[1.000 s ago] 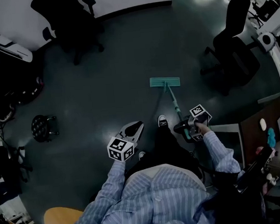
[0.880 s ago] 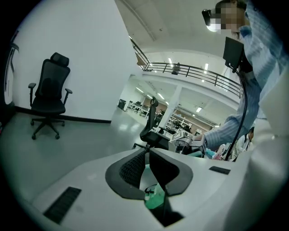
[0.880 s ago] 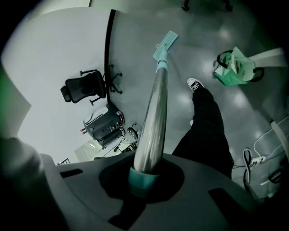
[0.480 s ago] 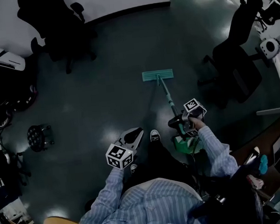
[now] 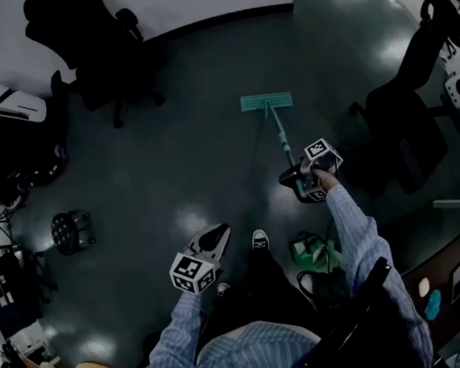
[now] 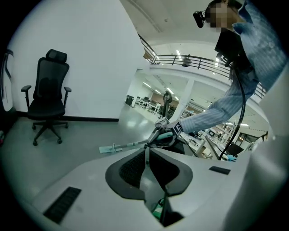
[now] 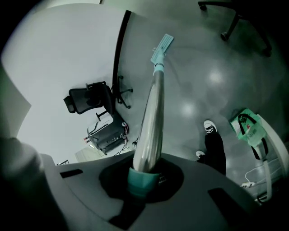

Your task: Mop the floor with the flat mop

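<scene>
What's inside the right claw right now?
The mop handle, its teal grip end clamped in the right claw. The handle's tip behind the jaws is covered.

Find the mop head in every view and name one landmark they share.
Head view: mop head, upper centre.
Left gripper view: left of centre, beyond the jaws.
Right gripper view: top centre, at the far end of the mop handle.
Shared landmark: black office chair.

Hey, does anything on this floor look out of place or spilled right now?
No spill shows. Only a green bag lies on the floor near the person's shoe, away from the flat mop.
</scene>
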### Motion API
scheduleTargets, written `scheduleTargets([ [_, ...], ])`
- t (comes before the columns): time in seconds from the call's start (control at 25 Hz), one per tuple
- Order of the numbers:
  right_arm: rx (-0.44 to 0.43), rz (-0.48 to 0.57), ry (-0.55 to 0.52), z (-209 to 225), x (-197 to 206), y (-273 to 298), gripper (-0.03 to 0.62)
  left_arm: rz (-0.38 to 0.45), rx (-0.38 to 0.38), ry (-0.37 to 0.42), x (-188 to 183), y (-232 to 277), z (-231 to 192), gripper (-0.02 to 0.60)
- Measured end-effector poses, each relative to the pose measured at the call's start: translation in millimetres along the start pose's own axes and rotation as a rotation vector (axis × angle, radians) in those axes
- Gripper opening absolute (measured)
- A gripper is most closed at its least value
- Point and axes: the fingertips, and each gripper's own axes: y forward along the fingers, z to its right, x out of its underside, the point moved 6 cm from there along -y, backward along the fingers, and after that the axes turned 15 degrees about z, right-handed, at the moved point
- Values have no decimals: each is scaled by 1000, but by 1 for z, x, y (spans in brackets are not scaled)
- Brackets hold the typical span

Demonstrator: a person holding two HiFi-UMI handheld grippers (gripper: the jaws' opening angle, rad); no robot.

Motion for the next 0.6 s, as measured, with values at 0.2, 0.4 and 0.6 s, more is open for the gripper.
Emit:
scheduleTargets([
  [0.2,7,34,-5,-13,-70,24,9,-10,-64,-35,20,5,-5,31],
  [0.4,28,75,-10,-40,-132,40,9,-41,-107,-82,33,4,-14,31],
  [0.6,7,130,5,-88,-189,58,9,-55,-169,-138,32,1,-42,31],
])
